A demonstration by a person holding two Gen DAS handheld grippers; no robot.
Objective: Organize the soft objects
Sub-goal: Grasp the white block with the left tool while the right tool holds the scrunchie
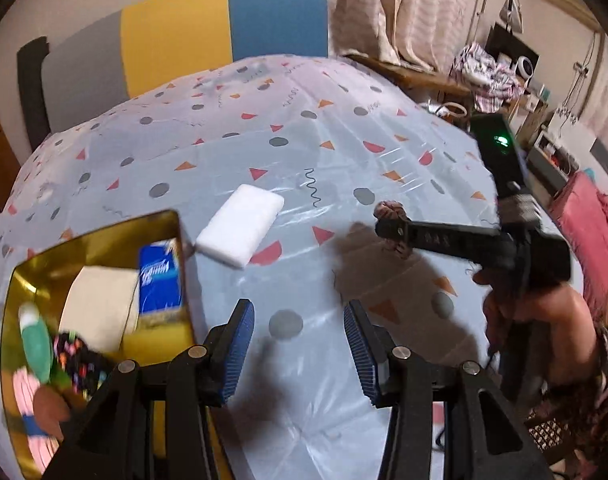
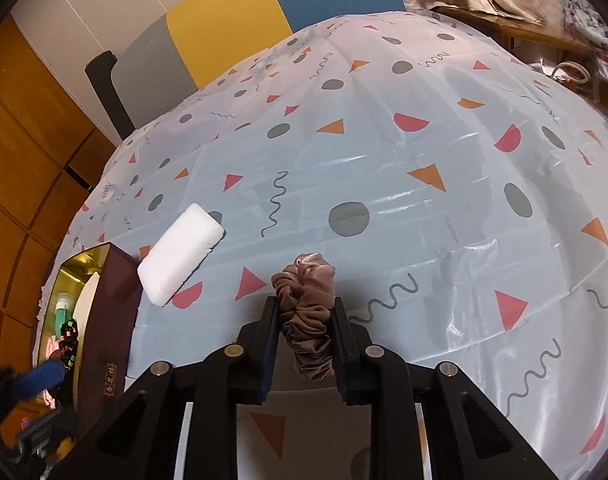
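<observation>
On the table: a tablecloth (image 2: 384, 168) with dots, triangles and squiggles covers the table.
Right hand-held gripper (image 2: 306, 308): its two fingers squeeze a brown scrunchie (image 2: 308, 300); it is held up above the cloth, out in the middle part of the table.
Left hand-held gripper (image 1: 298, 320): its blue pads (image 1: 240, 344) are wide apart, with nothing between them.
White sponge (image 1: 240, 226): lying flat on the cloth, just beside the box's corner.
Gold box (image 1: 104, 232): sits at the left edge of the table; a blue tissue pack (image 1: 160, 280), a cream pad (image 1: 100, 308) and some colourful soft things are inside.
</observation>
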